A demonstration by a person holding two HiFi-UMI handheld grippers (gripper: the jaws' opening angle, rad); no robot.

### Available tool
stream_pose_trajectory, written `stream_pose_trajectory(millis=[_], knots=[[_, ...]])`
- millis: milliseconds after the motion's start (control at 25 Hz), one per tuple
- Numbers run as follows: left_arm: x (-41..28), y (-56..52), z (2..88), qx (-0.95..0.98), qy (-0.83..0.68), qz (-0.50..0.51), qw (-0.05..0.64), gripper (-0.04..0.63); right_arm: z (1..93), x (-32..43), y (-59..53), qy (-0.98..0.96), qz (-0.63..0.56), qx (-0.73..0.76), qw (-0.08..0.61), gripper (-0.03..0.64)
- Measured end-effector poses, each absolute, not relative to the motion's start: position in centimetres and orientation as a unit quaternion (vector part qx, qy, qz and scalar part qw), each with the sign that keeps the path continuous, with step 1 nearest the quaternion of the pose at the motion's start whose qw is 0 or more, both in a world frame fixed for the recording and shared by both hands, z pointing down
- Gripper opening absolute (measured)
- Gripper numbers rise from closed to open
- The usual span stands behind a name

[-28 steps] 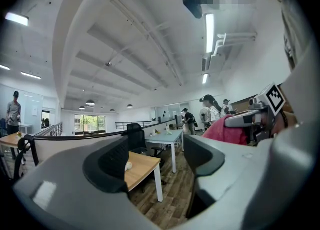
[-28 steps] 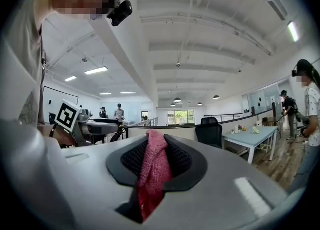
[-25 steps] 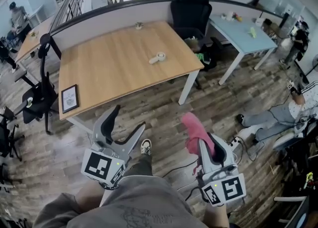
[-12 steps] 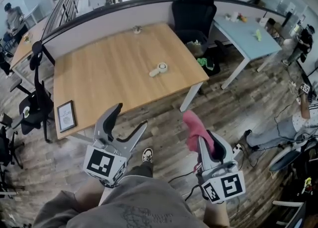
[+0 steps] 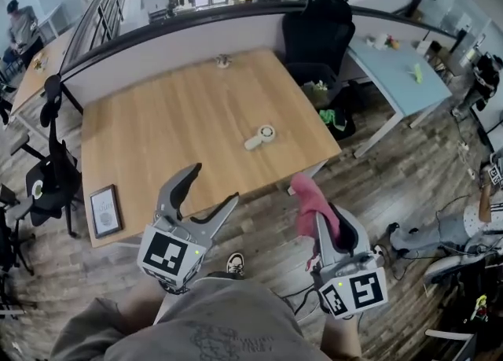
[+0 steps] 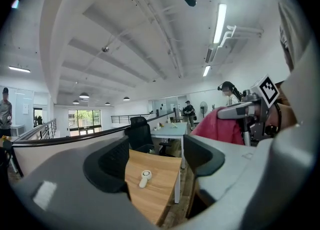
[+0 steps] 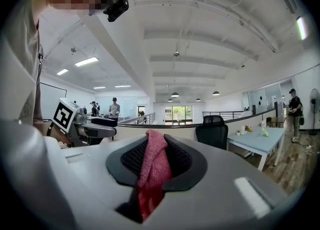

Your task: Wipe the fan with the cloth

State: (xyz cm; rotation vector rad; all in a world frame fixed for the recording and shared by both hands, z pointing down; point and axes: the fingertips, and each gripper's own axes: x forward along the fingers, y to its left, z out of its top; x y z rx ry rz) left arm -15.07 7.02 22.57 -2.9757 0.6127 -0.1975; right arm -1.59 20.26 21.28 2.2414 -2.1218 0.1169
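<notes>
**Head view.** We hold the left claw [image 5: 212, 185] above the floor, just short of the worktop's [image 5: 173, 123] near edge. Its jaws are spread wide with nothing between them. The right claw [image 5: 324, 222] is beside it, off the near right corner, and is clamped on the pink cloth [image 5: 310, 198]. The cloth sticks up out of the jaws and flops over at the top. The fan [image 5: 261, 137] lies flat on the worktop toward its right edge, well apart from both claws, with its round head away from us and its handle toward the near left. A frame [image 5: 104, 211] lies at the near left corner. A small thing sits at the far edge, but we cannot tell what it is. A black chair [image 5: 318, 33] stands past the far right corner.

**Left gripper view.** The left claw [image 6: 155, 161] gapes, and only air fills the gap. Through that gap we see the fan [image 6: 144, 178] lying on the worktop [image 6: 160, 194] beyond, untouched. To the right hangs the cloth [image 6: 220, 126], held in the right claw [image 6: 245, 111].

**Right gripper view.** The right claw [image 7: 156, 163] has closed on the cloth [image 7: 152, 166], which is bunched between the two pads and rises above them. The left claw [image 7: 97, 126] shows at the left. We cannot see the fan here.
</notes>
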Motion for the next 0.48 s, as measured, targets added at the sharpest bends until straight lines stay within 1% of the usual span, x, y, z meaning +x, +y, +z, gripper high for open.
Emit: stream_pose_trajectory(millis=[80,280,480], knots=[[-14.8,5.6,22.9,-0.977,0.198,-0.067,0.049,0.333,21.5,-1.4,18.6,-0.688,0.041,0.724,0.027,0.072],[-14.1,3.4,23.9,-0.976,0.204,-0.079,0.012,0.333,22.1,-1.0,15.5,-0.692,0.046,0.720,0.037,0.072],[-13.3,1.3,24.8,-0.975,0.203,-0.084,0.010,0.333,22.9,0.0,13.1,-0.692,0.050,0.719,0.041,0.072]])
